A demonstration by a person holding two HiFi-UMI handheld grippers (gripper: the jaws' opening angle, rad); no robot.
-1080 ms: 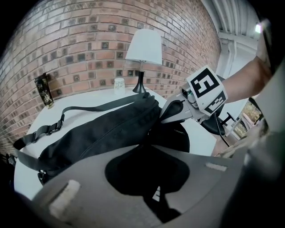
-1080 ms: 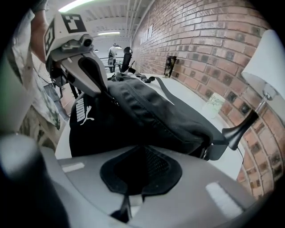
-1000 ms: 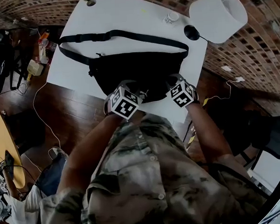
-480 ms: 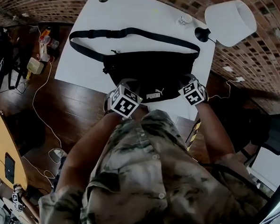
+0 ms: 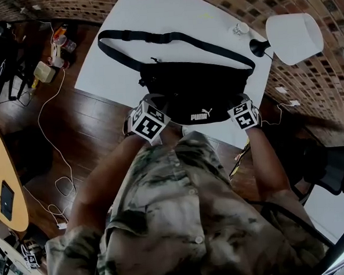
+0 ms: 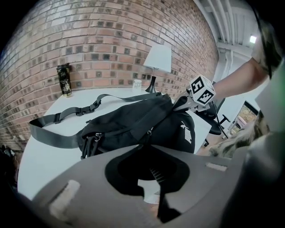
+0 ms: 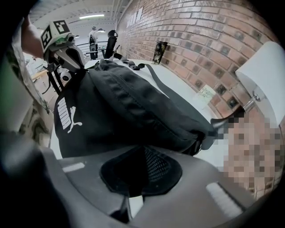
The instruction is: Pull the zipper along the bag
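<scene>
A black waist bag (image 5: 198, 91) with a white logo lies on the white table (image 5: 115, 67), its strap (image 5: 172, 38) looping toward the far side. My left gripper (image 5: 157, 110) sits at the bag's near left edge; in its own view the jaws (image 6: 156, 198) are closed, with a thin black strip of the bag (image 6: 133, 120) running between them. My right gripper (image 5: 240, 103) is at the bag's right end, its jaws (image 7: 130, 202) closed with black mesh fabric of the bag (image 7: 133, 102) in their cut-out. Which part each one pinches is hidden.
A white-shaded lamp (image 5: 293, 36) and a small jar (image 5: 241, 28) stand at the table's far right by the brick wall. A dark can (image 6: 65, 80) stands at the far edge. Cables (image 5: 48, 112) trail over the wooden floor on the left, beside a yellow table (image 5: 3, 173).
The two grippers have moved apart along the bag's near side, the right one going further right. The white logo now shows between them. The head camera has shifted too.
</scene>
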